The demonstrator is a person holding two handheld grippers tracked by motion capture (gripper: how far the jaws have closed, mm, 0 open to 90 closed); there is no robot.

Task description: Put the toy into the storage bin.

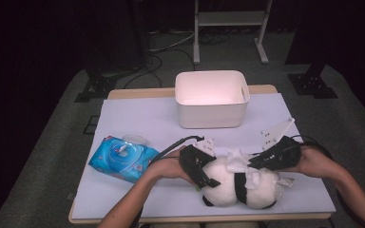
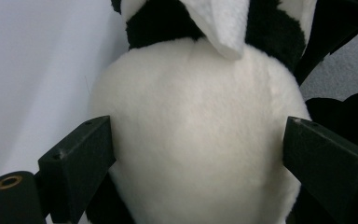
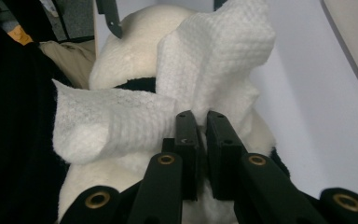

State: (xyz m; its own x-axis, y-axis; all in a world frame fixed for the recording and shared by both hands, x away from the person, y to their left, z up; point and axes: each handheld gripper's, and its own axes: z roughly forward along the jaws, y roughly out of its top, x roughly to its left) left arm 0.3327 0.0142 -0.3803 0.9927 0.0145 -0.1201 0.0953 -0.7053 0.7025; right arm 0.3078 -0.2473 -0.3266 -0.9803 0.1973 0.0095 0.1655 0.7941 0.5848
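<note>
Plush panda (image 1: pixel 240 183) lies on its side near the front edge of the table (image 1: pixel 138 116), on the pale sheet covering it. Fur soft, short-piled, white with black bands; body rounded, egg-like. Long axis runs left to right across the table in the high view, the large white dome toward the person's left hand; which end is the head cannot be told.

Left gripper (image 2: pixel 198 154): jaws spread wide, one black pad at each flank of the white dome, pressing on the fur.

Right gripper (image 3: pixel 201 135): jaws clenched on a white wipe (image 3: pixel 182 93), thin embossed cloth with a waffle texture, crumpled and folded, draped over the panda's top where white meets black.

Blue soft pack of wipes (image 1: pixel 122 159), glossy, lies to the left. White plastic bin (image 1: pixel 212 99), rectangular with rounded corners, stands behind, well apart.
</note>
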